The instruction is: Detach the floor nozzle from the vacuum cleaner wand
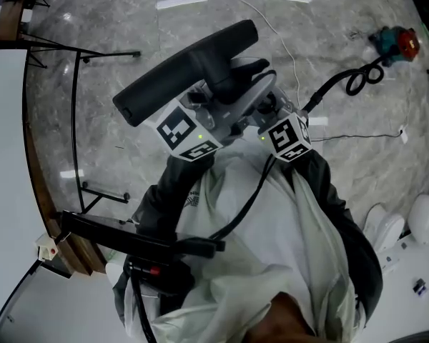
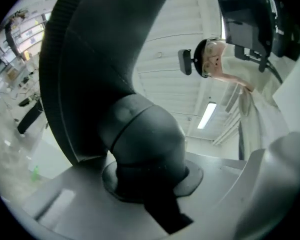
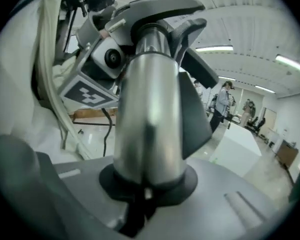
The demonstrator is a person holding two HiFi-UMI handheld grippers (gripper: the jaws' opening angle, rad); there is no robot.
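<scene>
Left gripper view: your left claw (image 2: 151,196) is pinching the nozzle neck (image 2: 145,139).
Right claw (image 3: 146,191): pinching the wand (image 3: 147,109) between its jaws.
Joint: be pulling straight apart.

Glossy grey floor (image 1: 114,41), probably marble; white table (image 1: 3,156) at left; ceiling strip light (image 2: 208,115).

Seen from above, a person in a pale jacket (image 1: 272,249) holds a black floor nozzle (image 1: 186,70) raised over a grey marble floor (image 1: 114,20). The left gripper (image 1: 225,106) and the right gripper (image 1: 268,113), each carrying a marker cube, meet close together at the nozzle's neck. A silvery piece, apparently the vacuum cleaner wand (image 1: 261,91), shows between them. A black cable (image 1: 343,81) coils on the floor to the right, near a red and teal object (image 1: 397,43). A white table (image 1: 7,156) borders the left edge.
</scene>
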